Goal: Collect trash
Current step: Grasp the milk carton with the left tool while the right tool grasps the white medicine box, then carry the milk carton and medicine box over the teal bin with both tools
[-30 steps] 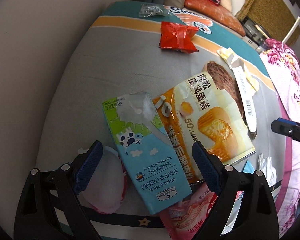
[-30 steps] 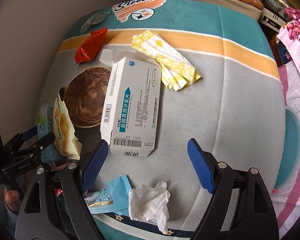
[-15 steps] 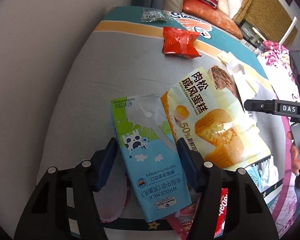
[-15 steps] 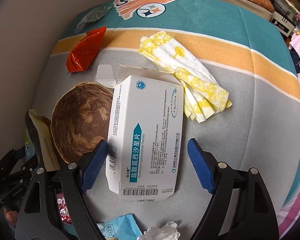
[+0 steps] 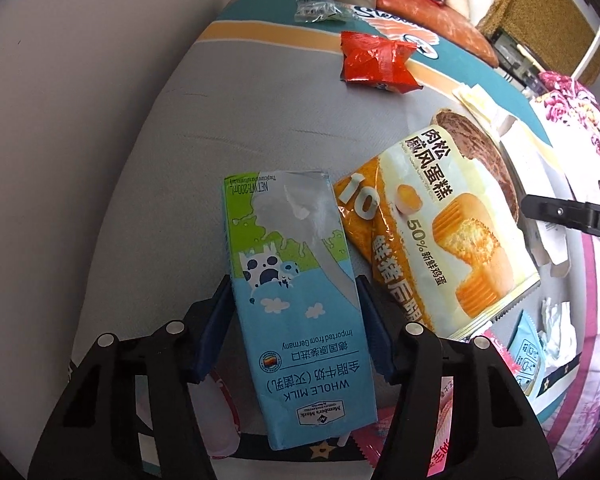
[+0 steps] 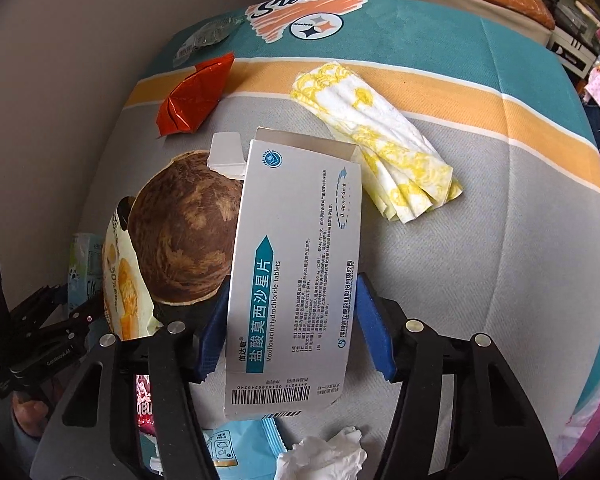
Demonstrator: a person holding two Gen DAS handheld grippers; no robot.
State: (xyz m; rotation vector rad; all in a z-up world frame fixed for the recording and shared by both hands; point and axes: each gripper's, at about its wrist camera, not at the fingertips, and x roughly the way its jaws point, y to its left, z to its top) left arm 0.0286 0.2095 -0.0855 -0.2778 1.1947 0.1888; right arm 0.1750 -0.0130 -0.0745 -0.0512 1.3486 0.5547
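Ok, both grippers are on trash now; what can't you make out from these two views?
- Left wrist view: the pink-and-white item under the blue whole-milk carton is masked by the left gripper.
- Right wrist view: the crumpled white tissue is cut off by the bottom edge.
- Right wrist view: the brown round shell is partly covered by the white medicine box in the right gripper.

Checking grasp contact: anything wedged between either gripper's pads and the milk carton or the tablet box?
Nothing visible. The left gripper has its blue pads flush on both sides of the milk carton. The right gripper likewise has its pads against the white tablet box. The cake bag and brown bowl lie beside them, outside the jaws.
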